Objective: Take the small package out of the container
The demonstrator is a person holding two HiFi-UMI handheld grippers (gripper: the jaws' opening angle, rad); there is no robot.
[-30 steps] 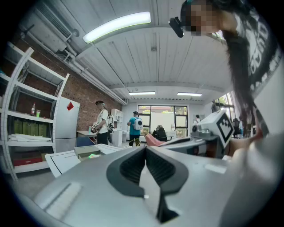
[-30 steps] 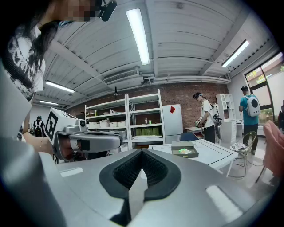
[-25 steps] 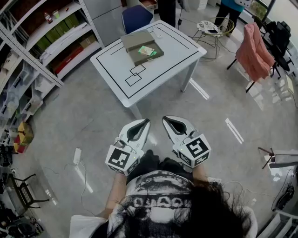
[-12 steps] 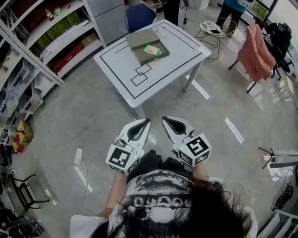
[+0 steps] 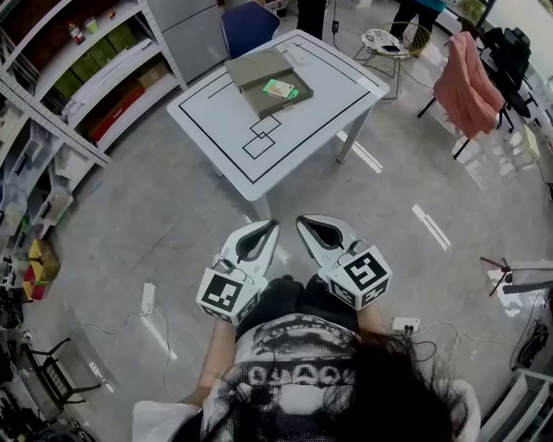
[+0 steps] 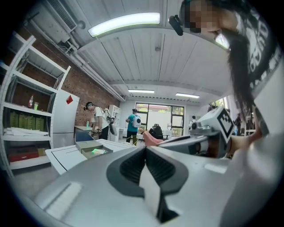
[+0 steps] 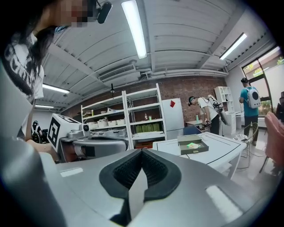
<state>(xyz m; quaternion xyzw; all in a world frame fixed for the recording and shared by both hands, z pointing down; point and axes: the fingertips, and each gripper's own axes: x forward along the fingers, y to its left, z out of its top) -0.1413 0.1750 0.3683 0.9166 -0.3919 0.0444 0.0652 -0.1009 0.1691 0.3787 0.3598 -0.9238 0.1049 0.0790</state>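
Observation:
An olive-grey open box [image 5: 269, 83] lies on the white table [image 5: 276, 129] ahead, its lid beside it. Inside the box sits a small green package [image 5: 281, 88]. The same box [image 6: 92, 150] and package [image 6: 98, 151] show far off in the left gripper view, and the box [image 7: 193, 145] with its package [image 7: 193, 145] in the right gripper view. My left gripper [image 5: 273, 224] and right gripper [image 5: 301, 221] are held close to the person's body, over the floor short of the table. Both are shut with nothing between the jaws.
Metal shelving [image 5: 78, 78] with boxes lines the left side. A blue chair [image 5: 248, 26] stands behind the table. A pink garment hangs on a chair [image 5: 465, 73] at right. Cables and a power strip [image 5: 147, 298] lie on the grey floor. People stand in the background.
The view has shifted slightly as the person steps; the table sits a little lower and nearer in the frame. Both grippers stay shut in the same pose.

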